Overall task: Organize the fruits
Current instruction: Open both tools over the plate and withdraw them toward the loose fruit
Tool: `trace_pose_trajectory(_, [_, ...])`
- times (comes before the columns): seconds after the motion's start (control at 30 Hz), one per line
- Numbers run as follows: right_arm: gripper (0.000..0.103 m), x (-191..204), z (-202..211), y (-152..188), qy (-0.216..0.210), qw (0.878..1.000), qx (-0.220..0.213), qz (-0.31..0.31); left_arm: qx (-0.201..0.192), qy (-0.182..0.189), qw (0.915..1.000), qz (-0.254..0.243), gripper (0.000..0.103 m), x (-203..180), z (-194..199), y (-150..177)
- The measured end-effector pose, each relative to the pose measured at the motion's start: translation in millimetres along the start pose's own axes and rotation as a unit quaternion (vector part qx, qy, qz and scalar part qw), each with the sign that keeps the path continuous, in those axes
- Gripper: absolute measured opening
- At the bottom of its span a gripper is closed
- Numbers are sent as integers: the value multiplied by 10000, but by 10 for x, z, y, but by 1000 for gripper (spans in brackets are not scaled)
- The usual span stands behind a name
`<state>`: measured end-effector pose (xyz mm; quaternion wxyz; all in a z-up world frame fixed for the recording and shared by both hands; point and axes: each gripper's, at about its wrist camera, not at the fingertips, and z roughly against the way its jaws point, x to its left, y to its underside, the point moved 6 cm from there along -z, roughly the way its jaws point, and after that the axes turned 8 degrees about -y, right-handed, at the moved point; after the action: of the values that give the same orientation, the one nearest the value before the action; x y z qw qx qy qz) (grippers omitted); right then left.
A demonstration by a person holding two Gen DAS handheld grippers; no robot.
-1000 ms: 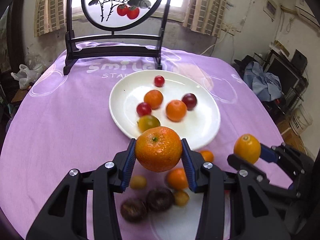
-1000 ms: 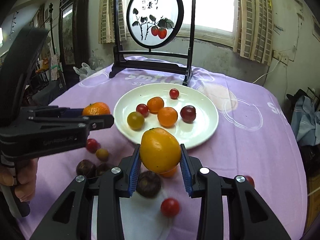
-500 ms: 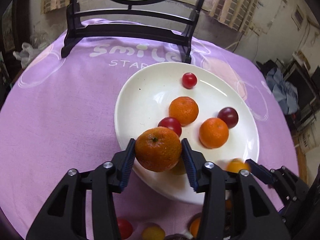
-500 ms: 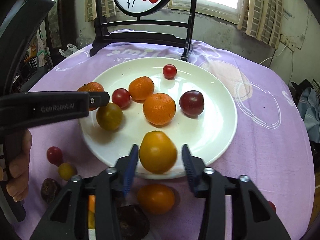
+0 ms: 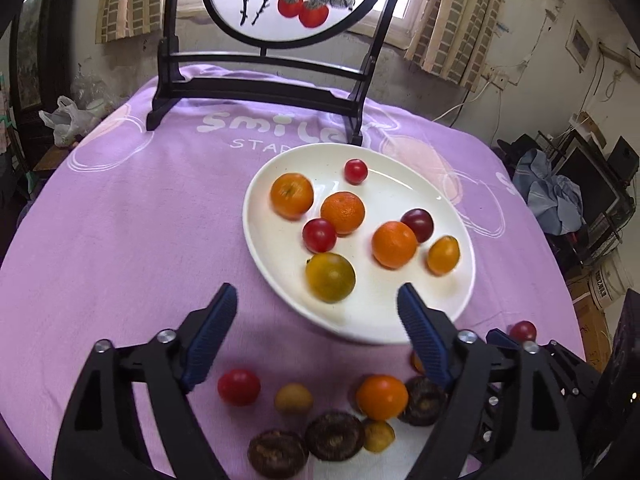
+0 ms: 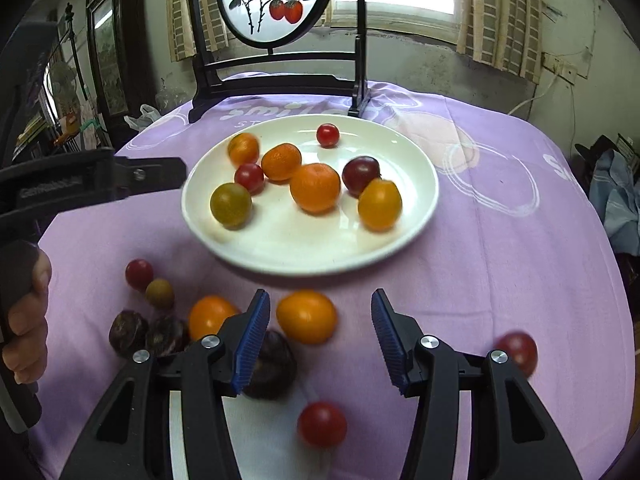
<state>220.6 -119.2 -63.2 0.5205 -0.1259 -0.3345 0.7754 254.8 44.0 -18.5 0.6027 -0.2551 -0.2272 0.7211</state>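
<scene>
A white plate [image 5: 460, 312] [image 6: 420, 184] on the purple cloth holds several fruits: oranges, tomatoes, a dark plum. An orange [image 5: 292, 195] [image 6: 243, 148] lies at the plate's far left, a yellow-orange fruit [image 5: 443, 255] [image 6: 379, 204] at its right. My left gripper [image 5: 316, 316] is open and empty, above the plate's near edge. My right gripper [image 6: 318, 332] is open and empty, back from the plate over loose fruit. An orange fruit [image 6: 306, 316] lies between its fingers on the cloth.
Loose fruits lie on the cloth in front of the plate: a red tomato [image 5: 239, 386], an orange [image 5: 382, 397], dark passion fruits [image 5: 334, 436], a red tomato [image 6: 322, 424]. A black-framed round screen [image 5: 276, 0] stands behind the plate.
Both grippers opened and let go of their fruit onto the plate. Both then drew back from the plate and rose.
</scene>
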Motion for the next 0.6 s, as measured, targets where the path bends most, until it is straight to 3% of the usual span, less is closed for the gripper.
trace_pose_trajectory(0.2, [54, -7, 256, 338, -144, 9997, -38, -176, -97, -25, 9993, -355, 87, -84, 291, 462])
trace_pose_trajectory(0.3, [62, -5, 350, 496, -116, 9997, -81, -219, -32, -6, 9989, -471, 87, -112, 351, 715])
trace_pose_trajectory(0.37, [62, 5, 384, 581, -103, 9997, -84, -223, 36, -3, 9985, -553, 87, -128, 366, 891])
trace_pose_trajectory(0.6, [62, 67, 356, 843, -79, 9997, 142, -198, 40, -188, 9970, -754, 87, -96, 383, 1147])
